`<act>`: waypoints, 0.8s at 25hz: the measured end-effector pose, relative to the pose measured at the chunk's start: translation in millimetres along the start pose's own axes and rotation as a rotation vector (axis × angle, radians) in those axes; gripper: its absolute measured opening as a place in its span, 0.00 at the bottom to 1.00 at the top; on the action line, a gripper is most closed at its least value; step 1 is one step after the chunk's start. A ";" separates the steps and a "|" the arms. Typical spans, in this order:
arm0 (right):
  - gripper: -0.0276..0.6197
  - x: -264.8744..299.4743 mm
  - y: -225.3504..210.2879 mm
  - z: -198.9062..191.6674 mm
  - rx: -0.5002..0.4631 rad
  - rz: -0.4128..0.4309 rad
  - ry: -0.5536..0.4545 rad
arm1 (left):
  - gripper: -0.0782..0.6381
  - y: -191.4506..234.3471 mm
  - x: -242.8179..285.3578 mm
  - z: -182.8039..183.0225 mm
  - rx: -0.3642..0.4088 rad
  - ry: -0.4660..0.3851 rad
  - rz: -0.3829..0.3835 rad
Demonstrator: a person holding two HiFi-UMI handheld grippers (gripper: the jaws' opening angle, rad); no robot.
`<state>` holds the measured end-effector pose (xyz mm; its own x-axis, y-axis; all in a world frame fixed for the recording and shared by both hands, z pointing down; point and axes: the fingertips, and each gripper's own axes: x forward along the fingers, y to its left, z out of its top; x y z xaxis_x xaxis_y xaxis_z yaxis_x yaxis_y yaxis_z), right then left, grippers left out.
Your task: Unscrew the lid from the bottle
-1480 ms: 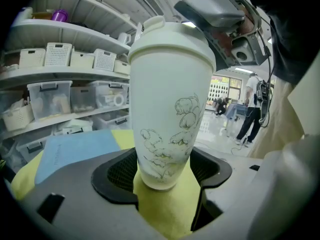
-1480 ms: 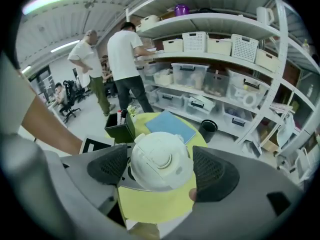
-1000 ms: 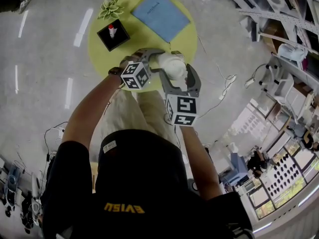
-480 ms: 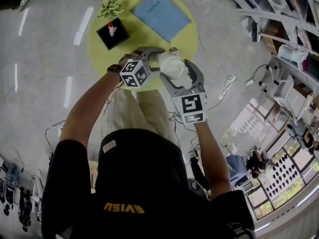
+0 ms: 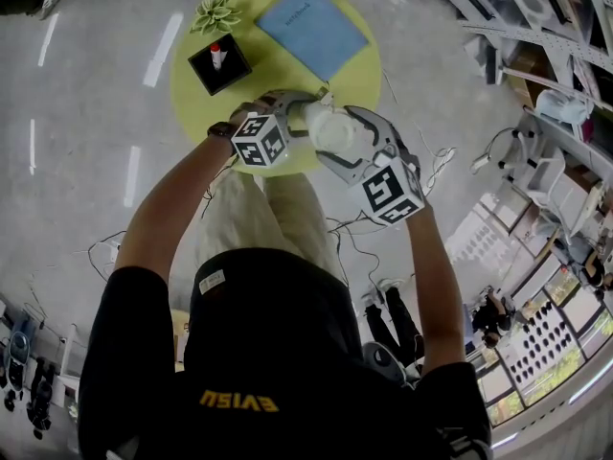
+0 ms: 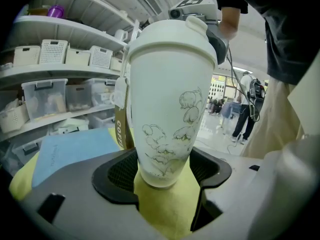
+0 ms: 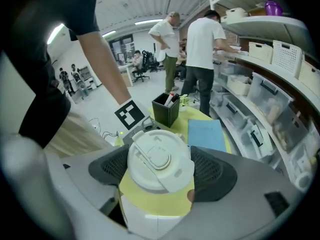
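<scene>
The right tongs [image 7: 160, 166] have just rolled round. Their marker cube [image 5: 393, 190], which sat on the person's side of the bottle [image 6: 167, 99] a second ago, has now swung out to the bottle's right. The pads are spread wide and press the white lid [image 7: 159, 159] from both sides, so I take that for one turn of the unscrewing.

The left tongs [image 6: 162, 171] have not budged. They are also spread wide and clamp the bottle low on its body, holding it upright against the twist. The bottle is over the near edge of the round yellow worktop [image 5: 192, 94]; I cannot tell whether its foot rests there.

From the left gripper view the lid looks seated, with no gap under its rim. More turns are likely needed, probably after a fresh grip.
</scene>
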<state>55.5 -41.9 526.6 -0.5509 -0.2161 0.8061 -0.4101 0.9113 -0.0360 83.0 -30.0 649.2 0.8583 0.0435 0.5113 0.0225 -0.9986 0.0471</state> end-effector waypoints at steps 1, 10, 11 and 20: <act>0.64 0.1 0.6 0.0 -0.018 0.022 0.000 | 0.58 0.1 0.1 -0.2 0.001 0.002 -0.001; 0.67 -0.5 3.1 -2.0 0.001 0.012 -0.019 | 0.58 -1.0 0.6 -1.1 -0.003 0.008 0.001; 0.75 -1.2 4.0 -3.4 0.049 -0.001 -0.035 | 0.58 -1.2 1.1 -0.9 -0.003 0.007 0.001; 0.77 -15.5 -0.9 -3.1 0.527 -0.492 -0.261 | 0.58 -1.3 1.3 -3.0 -0.016 0.016 0.004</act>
<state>66.7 -38.3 515.9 -0.3425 -0.6889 0.6388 -0.9088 0.4153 -0.0395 82.5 -28.6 652.4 0.8498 0.0403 0.5255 0.0111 -0.9982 0.0587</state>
